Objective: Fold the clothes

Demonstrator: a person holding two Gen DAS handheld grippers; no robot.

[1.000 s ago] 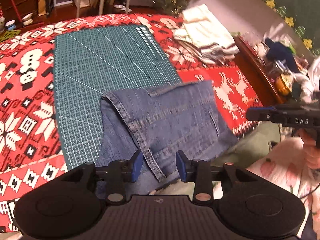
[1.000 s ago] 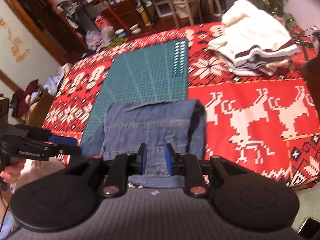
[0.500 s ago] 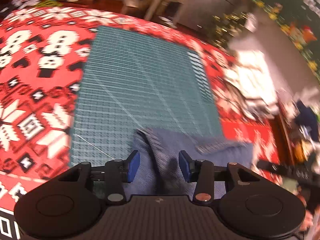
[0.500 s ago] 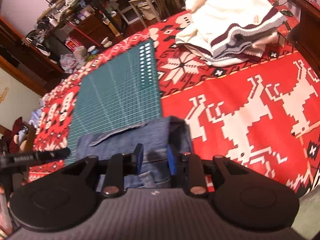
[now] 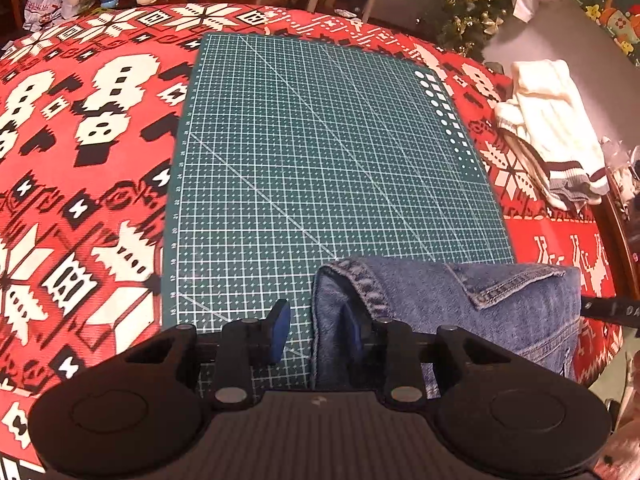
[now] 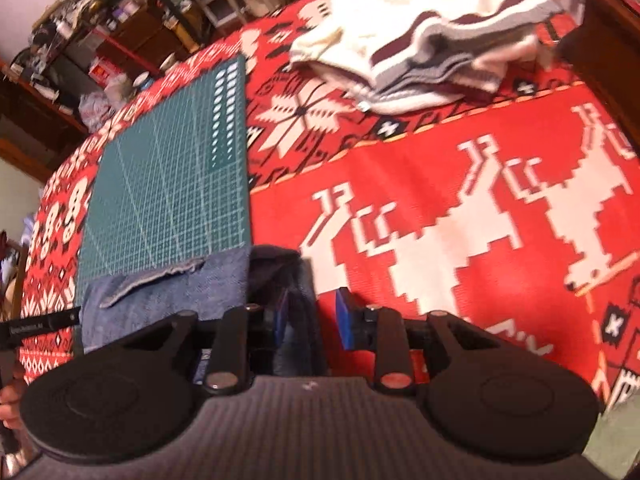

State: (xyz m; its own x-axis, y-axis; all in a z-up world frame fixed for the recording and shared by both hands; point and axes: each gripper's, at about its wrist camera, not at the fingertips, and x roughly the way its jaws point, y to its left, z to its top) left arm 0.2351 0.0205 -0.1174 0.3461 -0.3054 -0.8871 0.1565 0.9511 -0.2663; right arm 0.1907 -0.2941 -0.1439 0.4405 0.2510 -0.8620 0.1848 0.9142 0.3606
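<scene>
Left wrist view — both grippers [image 5: 316, 330] [image 6: 310, 320] low, apparently agape, straddling jeans' [image 5: 460, 304] ends.

The folded blue denim garment [image 5: 460, 304] lies bunched across the near edge of the green cutting mat [image 5: 320, 152].

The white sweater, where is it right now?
The sweater lies on the red blanket, far right in both views, beyond the green mat's right edge.
</scene>
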